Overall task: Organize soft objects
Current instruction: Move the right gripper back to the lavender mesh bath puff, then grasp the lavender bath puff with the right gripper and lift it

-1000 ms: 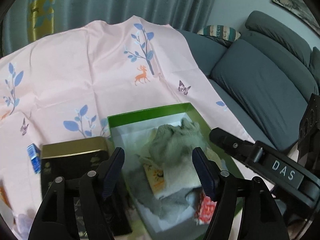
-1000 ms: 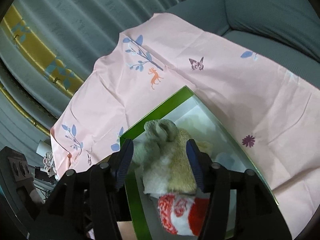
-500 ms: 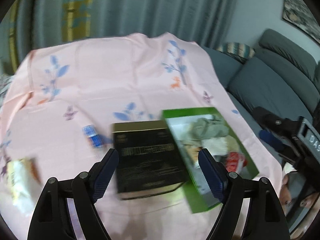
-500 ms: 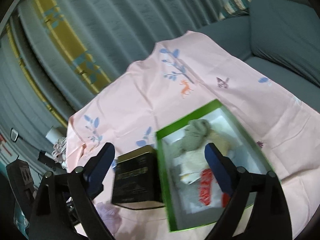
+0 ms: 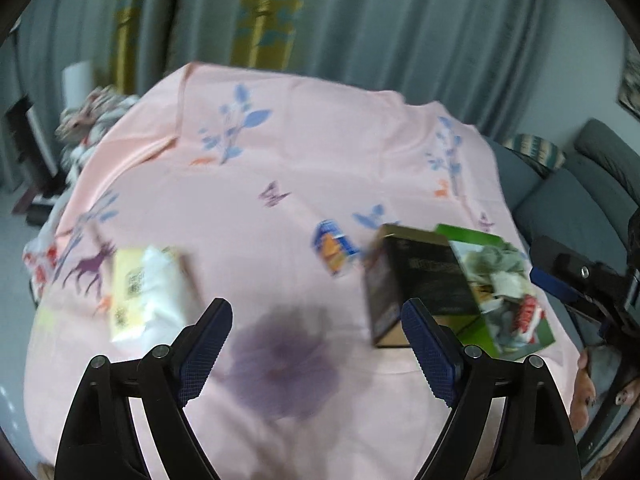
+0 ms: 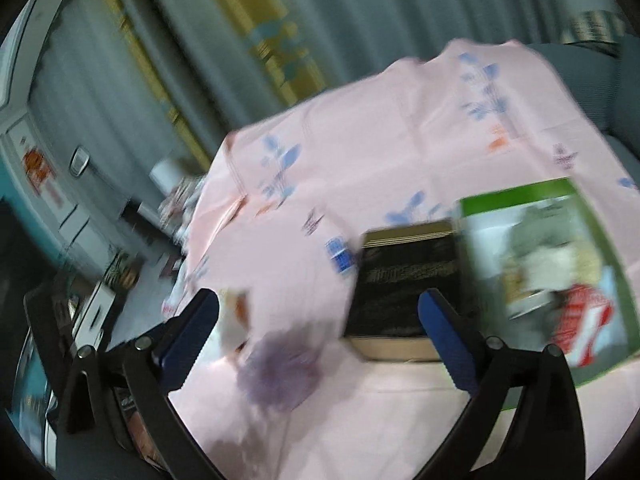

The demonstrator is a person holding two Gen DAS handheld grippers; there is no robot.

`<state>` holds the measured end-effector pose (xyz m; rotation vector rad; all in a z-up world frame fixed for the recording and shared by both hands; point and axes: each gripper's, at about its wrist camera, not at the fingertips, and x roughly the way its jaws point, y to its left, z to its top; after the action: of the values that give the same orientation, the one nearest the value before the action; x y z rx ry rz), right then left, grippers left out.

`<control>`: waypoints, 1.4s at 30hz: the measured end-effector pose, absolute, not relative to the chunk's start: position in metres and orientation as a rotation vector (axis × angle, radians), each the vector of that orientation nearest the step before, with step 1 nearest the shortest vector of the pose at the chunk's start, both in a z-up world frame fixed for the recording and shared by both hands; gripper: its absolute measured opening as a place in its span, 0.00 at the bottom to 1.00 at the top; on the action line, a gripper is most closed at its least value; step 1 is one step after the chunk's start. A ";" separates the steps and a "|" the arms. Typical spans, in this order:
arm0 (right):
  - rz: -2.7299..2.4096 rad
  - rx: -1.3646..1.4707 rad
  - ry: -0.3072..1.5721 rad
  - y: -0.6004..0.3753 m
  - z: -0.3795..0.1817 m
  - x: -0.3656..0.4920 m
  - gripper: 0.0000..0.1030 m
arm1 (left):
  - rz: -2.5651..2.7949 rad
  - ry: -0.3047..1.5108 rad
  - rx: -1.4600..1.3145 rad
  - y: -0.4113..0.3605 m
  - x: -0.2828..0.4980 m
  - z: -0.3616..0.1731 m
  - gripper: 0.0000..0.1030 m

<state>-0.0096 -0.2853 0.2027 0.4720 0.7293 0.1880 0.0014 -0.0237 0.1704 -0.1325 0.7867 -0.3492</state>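
Pink tablecloth [image 5: 304, 152] printed with blue leaves, purple butterflies, orange and purple deer. Purple fuzzy thing [image 5: 284, 364], blurred. Green box [image 6: 516, 196], white inside, with grey-green, cream and red-white soft items [image 6: 580, 320]. Black-and-gold box [image 6: 404, 280]. Small blue-orange carton [image 5: 332, 248]. Pale yellow-white packet [image 5: 140, 292]. Grey-blue curtains [image 5: 400, 20] with a mustard stripe.

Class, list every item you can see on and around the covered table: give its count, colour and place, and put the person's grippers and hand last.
Tablecloth: one, pink with blue leaves, covering the table.
Open box: one, green, right side, holding socks and cloths.
Tin: one, black and gold, beside the box.
Small carton: one, blue, left of the tin.
Tissue pack: one, white and yellow, left side.
Purple soft object: one, blurred, near edge.
Sofa: one, grey, right.
Curtains: grey and yellow, behind.
Left gripper: open, empty.
Right gripper: open, empty.
Hand: lower right.
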 end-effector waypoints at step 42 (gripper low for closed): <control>0.443 0.501 1.259 -0.161 0.034 0.056 0.49 | -0.297 1.083 -0.243 -0.004 0.022 0.027 0.44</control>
<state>0.0559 -0.1609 0.0340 0.5013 1.2592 0.4433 0.0222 -0.0041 0.0270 -0.2433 1.0834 -0.2967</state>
